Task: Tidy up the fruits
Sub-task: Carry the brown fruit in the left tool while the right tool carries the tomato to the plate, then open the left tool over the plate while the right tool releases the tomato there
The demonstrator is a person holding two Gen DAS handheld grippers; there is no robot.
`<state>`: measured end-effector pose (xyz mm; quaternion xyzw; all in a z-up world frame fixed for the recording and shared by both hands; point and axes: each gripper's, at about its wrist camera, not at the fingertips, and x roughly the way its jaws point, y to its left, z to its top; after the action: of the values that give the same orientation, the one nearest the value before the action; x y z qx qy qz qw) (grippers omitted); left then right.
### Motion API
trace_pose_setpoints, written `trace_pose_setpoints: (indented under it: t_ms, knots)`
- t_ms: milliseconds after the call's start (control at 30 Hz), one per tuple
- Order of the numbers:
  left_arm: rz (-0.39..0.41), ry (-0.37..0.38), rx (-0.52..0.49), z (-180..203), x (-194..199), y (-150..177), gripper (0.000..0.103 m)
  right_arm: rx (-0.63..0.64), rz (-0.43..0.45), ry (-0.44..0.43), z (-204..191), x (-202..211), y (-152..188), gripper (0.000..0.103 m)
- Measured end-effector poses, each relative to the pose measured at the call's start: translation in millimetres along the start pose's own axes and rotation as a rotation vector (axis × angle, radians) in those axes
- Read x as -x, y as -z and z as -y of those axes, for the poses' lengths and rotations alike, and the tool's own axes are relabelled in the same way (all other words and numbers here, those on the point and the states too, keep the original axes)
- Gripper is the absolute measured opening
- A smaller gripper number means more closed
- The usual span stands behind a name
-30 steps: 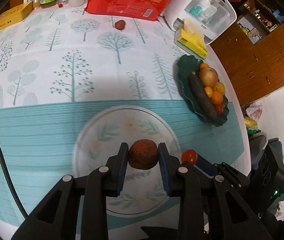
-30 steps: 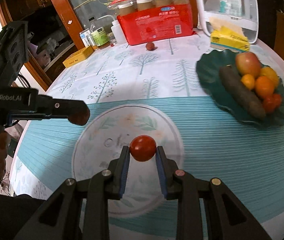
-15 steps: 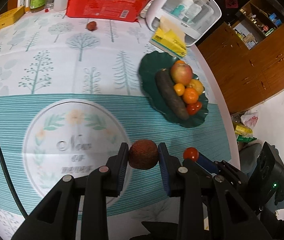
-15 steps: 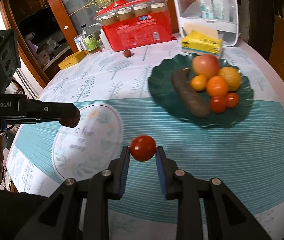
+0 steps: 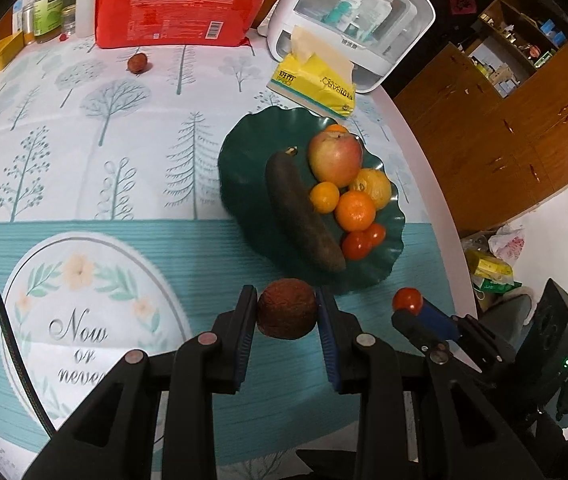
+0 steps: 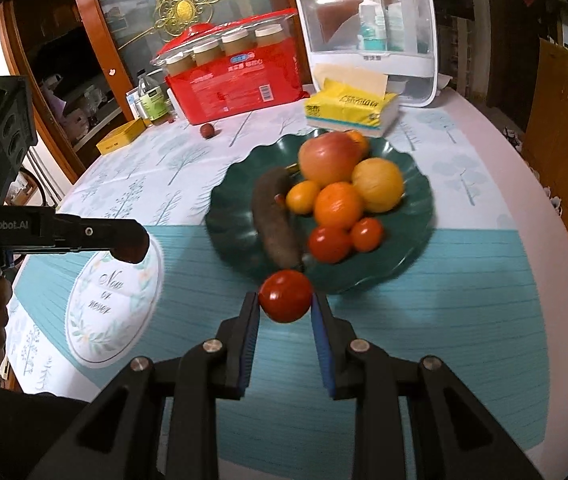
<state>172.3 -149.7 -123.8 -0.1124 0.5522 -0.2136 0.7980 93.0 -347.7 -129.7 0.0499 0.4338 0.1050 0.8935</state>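
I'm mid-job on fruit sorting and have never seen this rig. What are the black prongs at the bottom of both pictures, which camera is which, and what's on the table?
No robot arm here: a person holds a two-finger claw in each hand, and a fisheye camera on each looks forward along its fingers. In the left wrist view, the left claw is shut on a rough brown fruit. In the right wrist view, the right claw is shut on a red tomato. Ahead on the tree-print tablecloth lies a dark green plate with an apple, oranges, small tomatoes and a long dark vegetable. Behind it are a yellow tissue pack, a red package and one small reddish fruit.
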Motion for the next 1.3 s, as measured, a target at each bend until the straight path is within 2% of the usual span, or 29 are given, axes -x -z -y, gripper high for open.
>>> trace_pose_setpoints:
  t_ms: [233,500,567,767,933,1033,1200,1300]
  knots:
    - [-0.010,-0.043,-0.005,10.6,-26.9,-18.8,0.029,-0.012,-0.015,-0.004,23.5,-12.5,-10.9,0.027]
    - [-0.026,-0.097,-0.009,11.9,-54.3,-23.8,0.029,-0.051,-0.072,-0.032,36.8,-39.1,-11.3,0.027]
    - [-0.018,-0.107,-0.016,11.2,-57.1,-24.7,0.029,-0.049,-0.063,-0.038,37.1,-39.9,-11.4,0.027]
    - [-0.012,-0.103,-0.014,9.9,-63.3,-27.1,0.029,-0.037,-0.042,-0.038,35.3,-39.8,-13.5,0.027]
    - [-0.005,-0.100,-0.017,10.2,-62.6,-27.5,0.035,-0.034,-0.048,-0.045,33.8,-42.2,-12.4,0.027]
    - [0.004,-0.102,-0.015,10.2,-59.6,-27.2,0.044,-0.030,-0.052,-0.044,32.3,-42.6,-12.5,0.031]
    - [0.025,-0.115,-0.005,9.3,-50.7,-27.1,0.047,-0.030,-0.051,-0.039,30.7,-40.8,-12.3,0.044]
    - [0.035,-0.128,0.009,7.2,-44.0,-25.4,0.048,-0.025,-0.051,-0.038,29.1,-39.3,-12.5,0.046]
